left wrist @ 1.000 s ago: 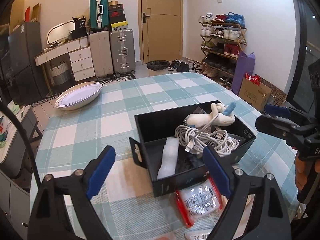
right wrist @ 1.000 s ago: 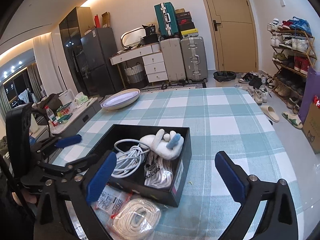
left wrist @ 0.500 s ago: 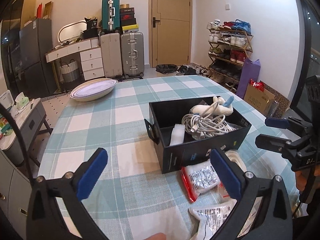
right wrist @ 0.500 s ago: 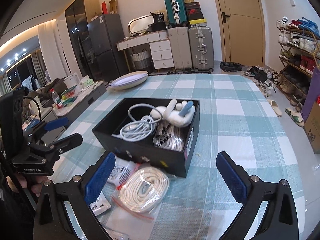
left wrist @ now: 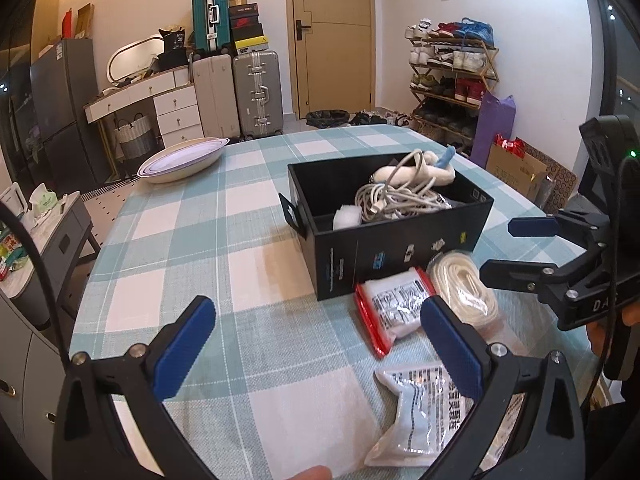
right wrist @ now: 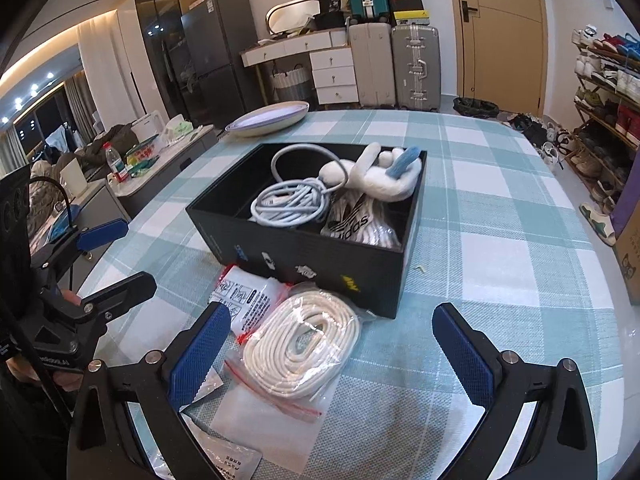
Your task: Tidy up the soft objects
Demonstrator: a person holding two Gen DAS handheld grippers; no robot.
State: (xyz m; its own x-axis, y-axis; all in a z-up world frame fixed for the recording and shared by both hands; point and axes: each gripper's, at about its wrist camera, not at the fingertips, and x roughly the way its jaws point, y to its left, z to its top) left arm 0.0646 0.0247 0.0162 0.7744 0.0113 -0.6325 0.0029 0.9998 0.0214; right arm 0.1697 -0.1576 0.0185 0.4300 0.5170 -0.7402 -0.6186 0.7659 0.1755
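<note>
Two grippers hover above the checked tablecloth (left wrist: 192,216), both with jaws spread wide and nothing between them. Ahead of the left gripper (left wrist: 316,344) and slightly to its right sits the black box (left wrist: 400,256), holding a tangled white cable (left wrist: 396,200), a white plush toy (right wrist: 380,176) and a folded white packet. Just beside the left gripper's right finger lie a red-edged bag (left wrist: 392,308) and a printed white pouch (left wrist: 424,412). The right gripper (right wrist: 332,348) hangs over a bagged coil of white rope (right wrist: 304,344), which lies between its fingers' line and the box, touching the box's near wall. A shallow bowl (right wrist: 268,120) rests far beyond.
</note>
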